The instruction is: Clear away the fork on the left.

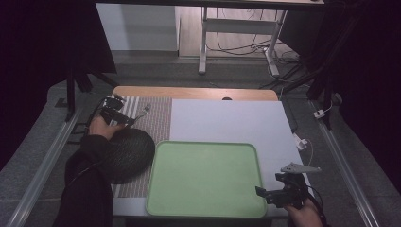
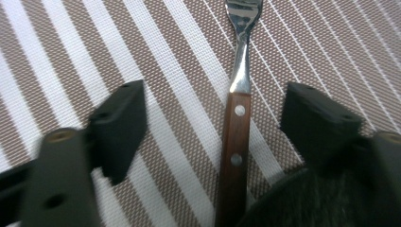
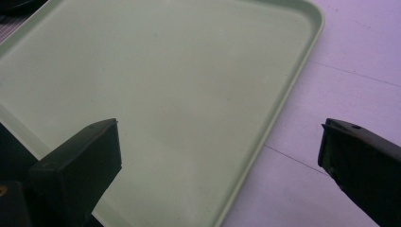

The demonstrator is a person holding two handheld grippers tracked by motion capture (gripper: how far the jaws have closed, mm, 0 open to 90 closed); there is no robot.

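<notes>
A fork (image 2: 234, 142) with a brown wooden handle and steel tines lies on a brown-and-white striped placemat (image 2: 156, 56). My left gripper (image 2: 215, 106) is open, one jaw on each side of the handle and neither touching it. In the high view this gripper (image 1: 124, 116) sits at the table's far left, with the fork (image 1: 143, 110) just beyond it. A light green tray (image 1: 205, 177) lies empty at the front middle. My right gripper (image 1: 267, 193) is open at the tray's near right corner, holding nothing; its own view shows the tray (image 3: 142, 71) below it.
A dark round woven object (image 1: 127, 153) rests on the placemat (image 1: 153, 123) beside the tray's left edge, and its rim (image 2: 302, 203) shows under my left gripper. White sheeting (image 1: 227, 120) covers the rest of the tabletop (image 3: 354, 56). A wooden edge (image 1: 194, 92) runs along the back.
</notes>
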